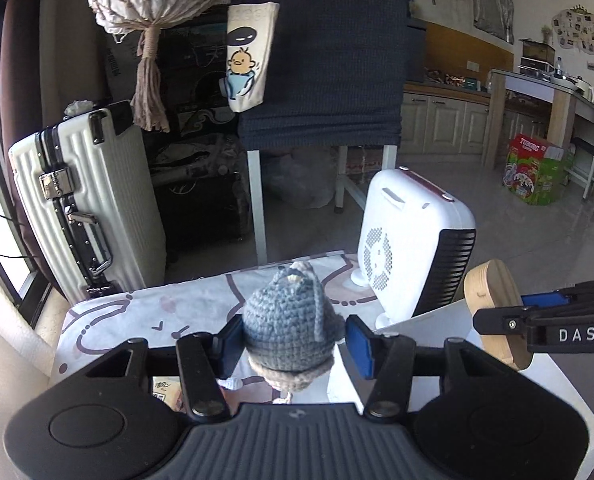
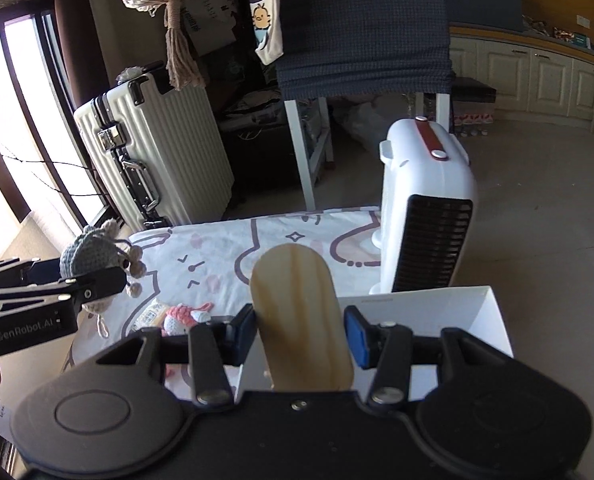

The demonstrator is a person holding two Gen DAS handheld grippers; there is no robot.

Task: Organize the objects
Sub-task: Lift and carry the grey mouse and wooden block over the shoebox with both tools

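Left claw (image 1: 293, 340) is up off the worktop, its blue pads squeezing a blue-grey crocheted toy (image 1: 291, 320) from both sides; the toy sits right between the fingers, its beige trim hanging below them. Over on the right, the right claw (image 2: 299, 332) pinches a pale wooden disc (image 2: 301, 320), held on edge so the grain faces the camera, over the near corner of a white open box (image 2: 437, 312). From the left wrist view that same disc shows as a round slab at the right edge, clamped in the black arm marked DAS. Down on the worktop (image 2: 225, 248), covered in a cartoon-print cloth, a pink-and-white crocheted toy (image 2: 185, 318) lies just beside a small yellow packet (image 2: 149, 314), both near the front. A white fan heater (image 2: 429, 204) stands upright at the cloth's far right corner, close behind the box. Beyond the worktop, a ribbed cream suitcase (image 2: 153, 148) stands on the floor by the window
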